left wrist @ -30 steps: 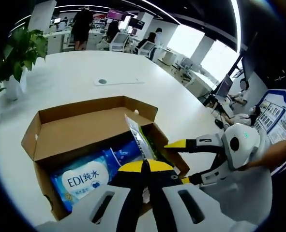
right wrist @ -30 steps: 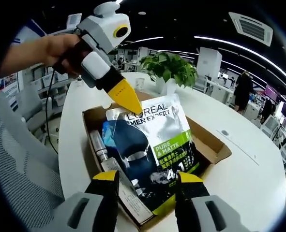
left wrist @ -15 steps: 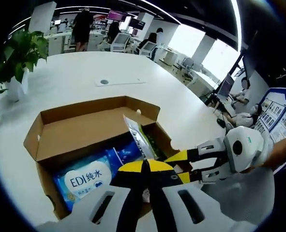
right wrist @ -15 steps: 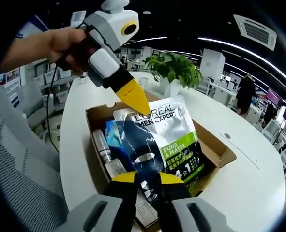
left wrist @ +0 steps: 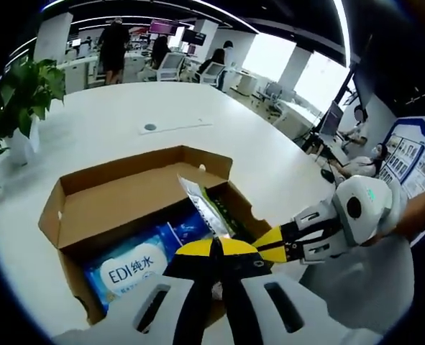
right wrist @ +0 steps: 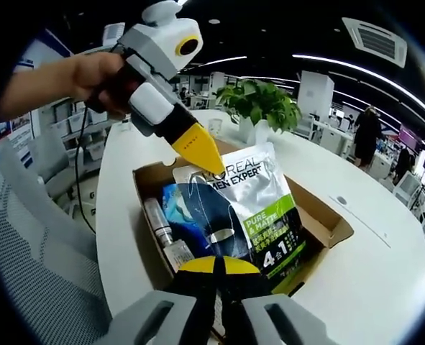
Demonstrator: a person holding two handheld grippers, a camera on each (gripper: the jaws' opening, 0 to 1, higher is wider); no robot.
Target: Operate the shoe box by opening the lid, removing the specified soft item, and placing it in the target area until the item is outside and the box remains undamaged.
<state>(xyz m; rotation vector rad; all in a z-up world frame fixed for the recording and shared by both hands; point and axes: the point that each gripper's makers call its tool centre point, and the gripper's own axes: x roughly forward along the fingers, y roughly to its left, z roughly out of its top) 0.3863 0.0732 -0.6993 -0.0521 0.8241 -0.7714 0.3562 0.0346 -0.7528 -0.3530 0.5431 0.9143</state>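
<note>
Silver pouch point(right wrist: 249, 208) stands upright in open shoe box point(right wrist: 320, 215). Left gripper point(right wrist: 211, 165) pinches pouch's top corner; right gripper point(right wrist: 213, 267) clamped on pouch's bottom edge.

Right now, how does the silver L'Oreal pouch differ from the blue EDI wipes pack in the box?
The L'Oreal pouch is silver with a green band and a dark face print; the EDI wipes pack is blue with a white label. The pouch stands tilted up above the box rim, pinched by the left gripper and the right gripper; the pack lies flat inside, untouched. Both are soft packets.
</note>
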